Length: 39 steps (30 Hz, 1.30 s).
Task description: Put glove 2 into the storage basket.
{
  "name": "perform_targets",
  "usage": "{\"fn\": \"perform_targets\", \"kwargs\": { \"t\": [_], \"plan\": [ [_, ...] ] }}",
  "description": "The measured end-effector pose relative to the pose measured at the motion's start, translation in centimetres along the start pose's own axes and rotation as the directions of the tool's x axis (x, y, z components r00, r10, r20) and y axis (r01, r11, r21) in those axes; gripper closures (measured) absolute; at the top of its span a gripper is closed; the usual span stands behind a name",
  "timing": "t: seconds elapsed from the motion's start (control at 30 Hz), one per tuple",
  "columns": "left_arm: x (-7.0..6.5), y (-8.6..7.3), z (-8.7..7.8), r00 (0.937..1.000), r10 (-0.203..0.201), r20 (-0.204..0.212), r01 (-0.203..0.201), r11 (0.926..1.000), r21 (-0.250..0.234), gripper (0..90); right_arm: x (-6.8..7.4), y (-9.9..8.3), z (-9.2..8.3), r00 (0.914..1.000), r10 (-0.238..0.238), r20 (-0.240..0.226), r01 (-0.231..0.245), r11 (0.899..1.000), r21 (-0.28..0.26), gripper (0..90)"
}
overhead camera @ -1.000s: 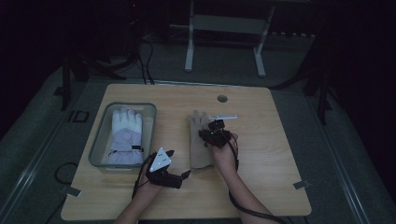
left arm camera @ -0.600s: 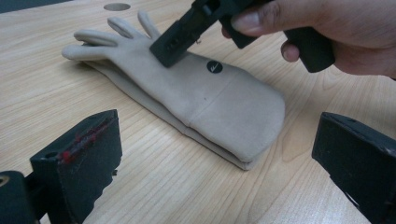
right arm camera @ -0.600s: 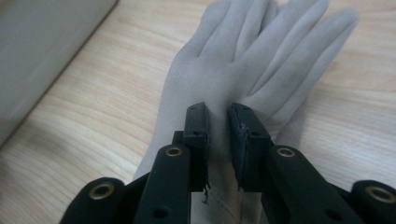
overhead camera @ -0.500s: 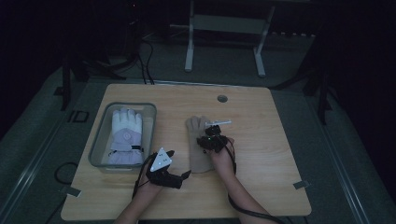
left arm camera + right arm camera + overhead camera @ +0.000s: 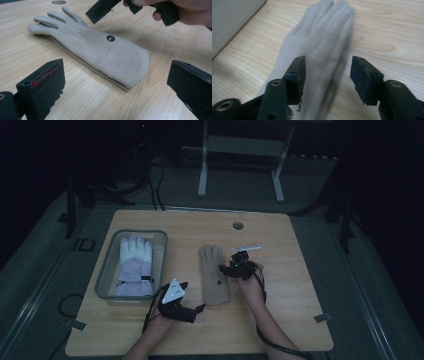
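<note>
Beige glove (image 5: pixel 214 275) flat on table (image 5: pixel 300 270); right gripper (image 5: pixel 239 268) jaws just opening, astride it; left gripper (image 5: pixel 181 306) jaws wide, empty.

Matt suede-like tan glove (image 5: pixel 95 52) on smooth pale wood-grain table (image 5: pixel 162 45).
The white glove (image 5: pixel 135 262), seemingly padded cloth, lies in a translucent plastic bin (image 5: pixel 107 270).

Right gripper (image 5: pixel 235 265) drawn back along the beige glove (image 5: pixel 215 277), from near its fingers toward its middle, at the edge farther from the grey bin (image 5: pixel 107 275). Jaws, closed a second ago, just opened, now standing apart over the glove with its edge between them, pads not pressing. Glove lying flat on the table.
</note>
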<state>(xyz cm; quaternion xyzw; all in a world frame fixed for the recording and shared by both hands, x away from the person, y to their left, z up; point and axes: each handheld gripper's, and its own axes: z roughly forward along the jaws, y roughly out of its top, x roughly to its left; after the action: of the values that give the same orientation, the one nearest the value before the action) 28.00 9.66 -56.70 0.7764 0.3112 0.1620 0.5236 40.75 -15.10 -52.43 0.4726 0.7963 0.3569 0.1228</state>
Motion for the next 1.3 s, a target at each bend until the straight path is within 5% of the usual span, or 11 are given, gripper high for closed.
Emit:
{"fn": "perform_targets", "kwargs": {
  "t": [0.03,0.2,0.3,0.57,0.67,0.77,0.83,0.93,1.03,1.13,1.3],
  "plan": [
    [-0.1,0.1,0.1,1.0,0.005,-0.007,-0.005,0.9999,0.01,1.8,-0.6,0.0,-0.5,1.0,-0.001,-0.001,0.001,1.0,0.001,57.0],
    [-0.4,0.3,0.2,0.9997,0.006,-0.023,-0.006,0.9999,0.014,1.9,-1.8,-0.1,-1.6,0.9998,-0.002,-0.018,0.002,1.0,0.032,74.3],
    [-0.4,0.3,0.4,0.9995,-0.006,-0.029,0.007,0.9998,0.02,1.9,-2.0,-0.3,-2.0,0.9992,-0.028,-0.03,0.029,0.999,0.033,71.8],
    [-0.5,0.3,0.6,0.9988,0.001,-0.049,0.001,0.9994,0.035,1.9,-2.7,-1.0,-2.8,0.9927,-0.118,-0.026,0.119,0.993,0.022,41.4],
    [-0.5,0.3,1.2,0.9994,-0.026,-0.021,0.027,0.9971,0.072,1.9,-3.9,-1.5,-3.2,0.9924,-0.114,-0.046,0.114,0.993,-0.006,17.9],
    [-0.6,0.5,1.4,0.999,-0.044,-0.007,0.045,0.994,0.099,1.9,-4.3,-1.6,-3.5,0.9902,-0.125,-0.062,0.124,0.992,-0.022,12.8],
    [-0.6,0.9,1.4,0.9972,-0.07,0.026,0.068,0.993,0.097,1.9,-4.8,-1.7,-4.1,0.98,-0.18,-0.084,0.177,0.983,-0.045,14.4],
    [-0.9,1.3,1.8,0.9991,-0.033,0.026,0.029,0.9891,0.144,1.9,-5.5,-1.7,-4.4,0.9675,-0.235,-0.094,0.229,0.971,-0.066,16.2],
    [-1.1,1.4,2.2,0.9989,-0.009,0.045,0.001,0.9863,0.165,1.9,-6.1,-1.6,-4.5,0.9694,-0.223,-0.102,0.216,0.973,-0.075,16.3],
    [-1.7,1.7,3.0,0.9947,0.064,0.081,-0.08,0.9722,0.22,4.7,-6.8,-1.3,-4.3,0.9778,-0.144,-0.152,0.144,0.99,-0.013,12.2],
    [-2.2,2.2,4.0,0.9853,0.104,0.135,-0.136,0.9577,0.254,11.0,-6.1,-0.8,-3.6,0.9767,-0.147,-0.156,0.144,0.989,-0.028,12.0]
  ]
}}
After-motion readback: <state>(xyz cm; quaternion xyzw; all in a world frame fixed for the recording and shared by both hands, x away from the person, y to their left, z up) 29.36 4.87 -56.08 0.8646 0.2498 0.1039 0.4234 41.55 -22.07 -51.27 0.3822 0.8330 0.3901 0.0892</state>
